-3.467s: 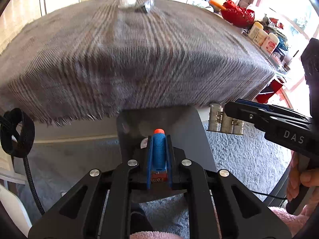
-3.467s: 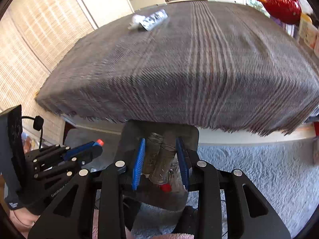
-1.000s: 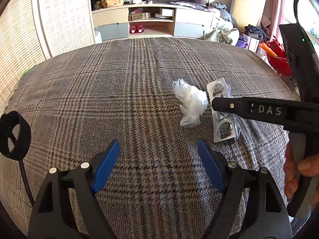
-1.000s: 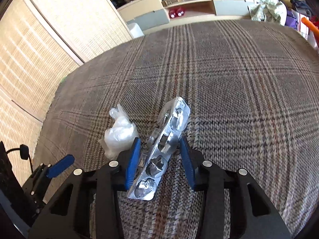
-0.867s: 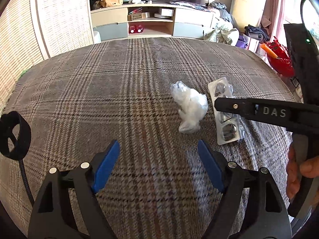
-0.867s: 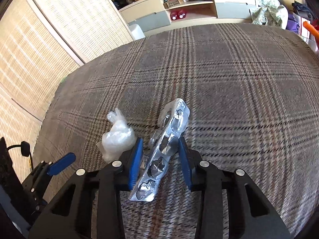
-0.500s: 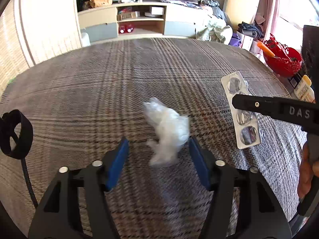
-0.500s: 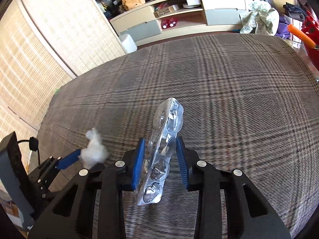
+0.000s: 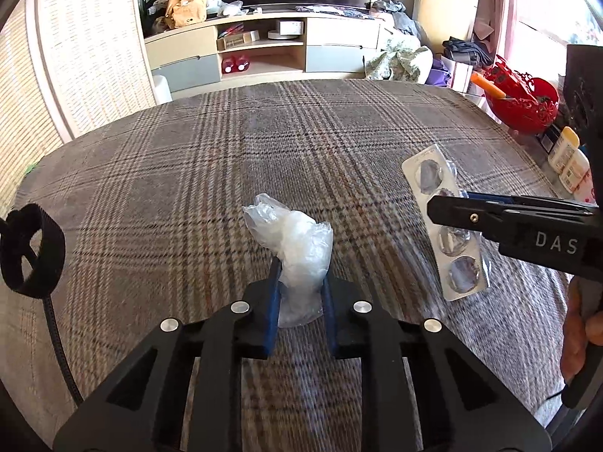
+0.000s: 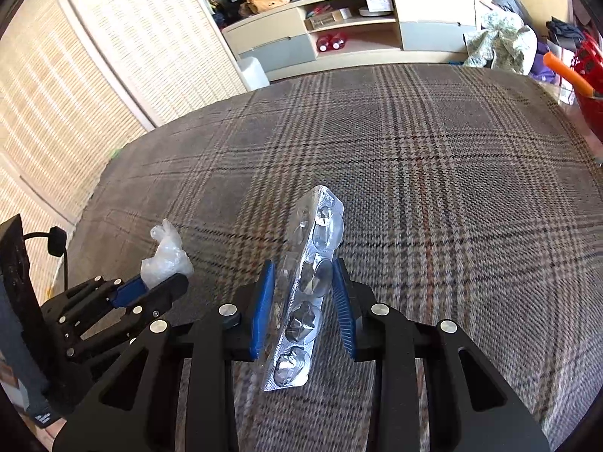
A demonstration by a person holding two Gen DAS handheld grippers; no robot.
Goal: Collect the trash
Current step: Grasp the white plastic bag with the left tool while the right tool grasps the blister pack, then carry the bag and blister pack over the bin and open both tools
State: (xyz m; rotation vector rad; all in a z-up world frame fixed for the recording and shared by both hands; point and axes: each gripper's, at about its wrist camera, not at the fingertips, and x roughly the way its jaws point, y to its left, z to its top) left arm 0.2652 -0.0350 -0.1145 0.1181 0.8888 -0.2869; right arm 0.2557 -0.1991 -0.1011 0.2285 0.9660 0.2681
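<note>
Left gripper (image 9: 299,295) pinches crumpled plastic wrap (image 9: 297,241), bottom centre of the left view; right gripper (image 10: 303,293) clamps empty blister pack (image 10: 307,290) edge-on, above plaid desk (image 10: 433,173). Risks: thin pack pivots and slips out; slick wrap squeezes free.

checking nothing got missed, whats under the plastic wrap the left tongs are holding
Under the crumpled plastic wrap, gripped by the left tongs, only the plaid cloth shows. The patch directly beneath it is hidden by the wrap and the tongs, so it cannot be checked.
</note>
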